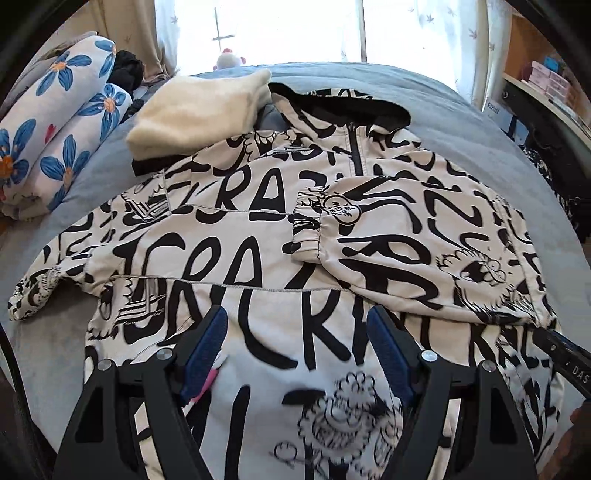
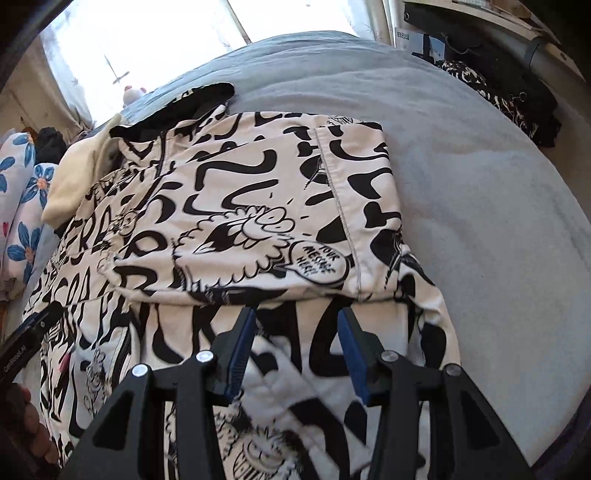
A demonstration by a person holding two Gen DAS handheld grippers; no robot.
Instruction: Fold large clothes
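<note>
A: What kind of room is this?
B: Pretty sure a home bedroom. There's a bed (image 1: 424, 96) with a grey-blue cover, flowered bedding (image 1: 62, 122) rolled beside it, curtains (image 1: 170, 33) over a bright window (image 1: 266, 29).

jacket (image 1: 258, 236): spread on the bed (image 1: 424, 96), filling centre of left wrist view; hood at upper centre
right sleeve (image 1: 424, 243): folded across the jacket body, right of centre; cuff toward middle
left sleeve (image 1: 48, 284): stretched out to left edge, on the bed
folded cloth (image 1: 195, 110): upper left of centre, on jacket's shoulder
pillows (image 1: 62, 129): far upper left, beside the bed
window (image 1: 258, 26): top, behind the bed
shelf (image 1: 546, 81): upper right
</note>
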